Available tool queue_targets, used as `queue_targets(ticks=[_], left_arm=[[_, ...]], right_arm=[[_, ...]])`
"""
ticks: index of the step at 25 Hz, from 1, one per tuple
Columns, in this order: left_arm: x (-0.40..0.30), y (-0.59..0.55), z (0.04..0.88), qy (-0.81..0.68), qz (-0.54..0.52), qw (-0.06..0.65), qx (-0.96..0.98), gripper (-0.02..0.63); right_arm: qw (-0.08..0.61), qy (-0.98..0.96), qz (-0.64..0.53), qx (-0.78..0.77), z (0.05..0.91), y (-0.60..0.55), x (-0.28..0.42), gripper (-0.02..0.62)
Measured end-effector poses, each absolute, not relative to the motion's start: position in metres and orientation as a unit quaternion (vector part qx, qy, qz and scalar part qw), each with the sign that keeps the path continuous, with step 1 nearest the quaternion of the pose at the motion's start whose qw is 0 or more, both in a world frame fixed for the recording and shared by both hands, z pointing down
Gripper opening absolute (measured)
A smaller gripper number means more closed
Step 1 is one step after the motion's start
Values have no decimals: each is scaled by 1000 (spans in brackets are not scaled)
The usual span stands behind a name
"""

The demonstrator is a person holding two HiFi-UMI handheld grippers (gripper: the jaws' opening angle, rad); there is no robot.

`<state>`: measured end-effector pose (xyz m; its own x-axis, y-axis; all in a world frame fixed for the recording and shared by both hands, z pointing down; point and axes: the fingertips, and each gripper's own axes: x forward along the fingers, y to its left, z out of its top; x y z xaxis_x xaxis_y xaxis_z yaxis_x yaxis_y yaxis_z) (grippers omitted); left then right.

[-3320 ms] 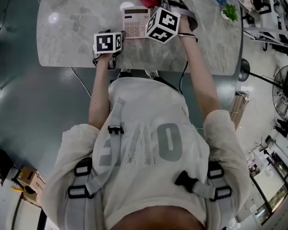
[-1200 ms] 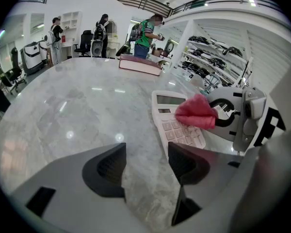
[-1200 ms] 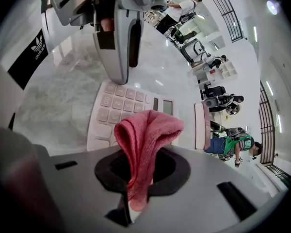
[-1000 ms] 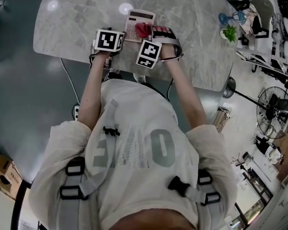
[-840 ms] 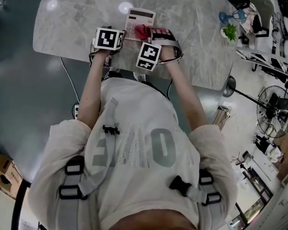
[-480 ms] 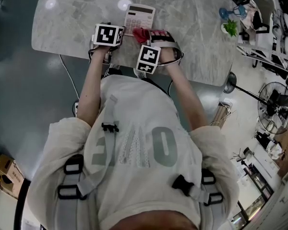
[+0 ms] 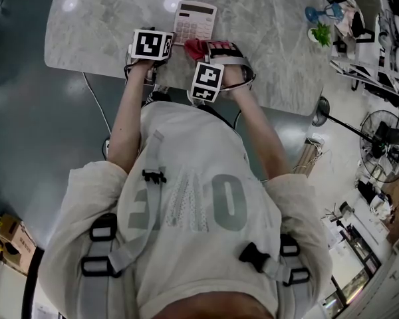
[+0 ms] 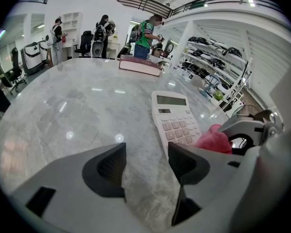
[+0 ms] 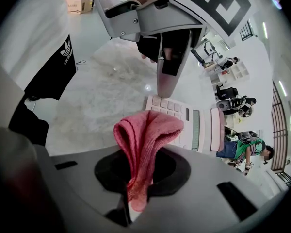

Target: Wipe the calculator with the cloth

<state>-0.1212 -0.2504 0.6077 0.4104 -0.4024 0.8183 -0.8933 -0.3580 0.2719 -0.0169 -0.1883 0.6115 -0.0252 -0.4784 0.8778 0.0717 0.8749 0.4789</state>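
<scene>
In the head view, the jaws of both tools were hidden under their marker cubes. The near edge of the pale pink desk calculator was covered by the bunched red-pink woven cloth. From the left gripper view, the calculator's lower right corner was likewise hidden behind the cloth and the right tool's grey body. Whether the cloth actually touched the keys could not be settled; it appeared to hang just over the calculator's near end.

The calculator was seen lying flat on the grey-veined marble table, display at the far end and rows of pale keys towards the person. It lay just ahead of the two tools, slightly askew.

The right gripper was clamped on the cloth. The fabric was pinched in a fold between the jaws, its loose loop standing up beyond them and its lower end lost in the gap. The left gripper was held with its jaws moderately apart, only bare marble seen between them, just left of the calculator.

A closed pinkish book was seen at the table's far end, well apart from the calculator.
</scene>
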Motion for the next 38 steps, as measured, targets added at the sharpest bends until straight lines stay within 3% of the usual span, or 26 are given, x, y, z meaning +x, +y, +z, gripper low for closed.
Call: queue_targets(ticks=[7, 11, 13, 15, 17, 26, 38], left_arm=[[-126, -250, 608, -433, 321, 364, 760, 261], [-138, -254, 593, -460, 219, 406, 758, 237], [-143, -260, 565, -471, 137, 407, 770, 195], [-152, -267, 534, -495, 96, 365, 783, 78], [-162, -274, 506, -519, 85, 310, 792, 25], [-193, -280, 430, -562, 35, 208, 799, 20], [-229, -272, 427, -595, 35, 200, 777, 20]], right_arm=[[679, -693, -190, 152, 604, -197, -18, 55], [670, -686, -206, 195, 575, -233, -14, 55], [663, -683, -213, 221, 558, -255, -10, 55], [660, -677, -222, 240, 542, -274, -5, 55], [655, -673, -231, 254, 528, -291, -4, 55], [646, -674, -250, 259, 513, -331, -26, 55], [663, -678, -233, 214, 559, -330, -49, 55]])
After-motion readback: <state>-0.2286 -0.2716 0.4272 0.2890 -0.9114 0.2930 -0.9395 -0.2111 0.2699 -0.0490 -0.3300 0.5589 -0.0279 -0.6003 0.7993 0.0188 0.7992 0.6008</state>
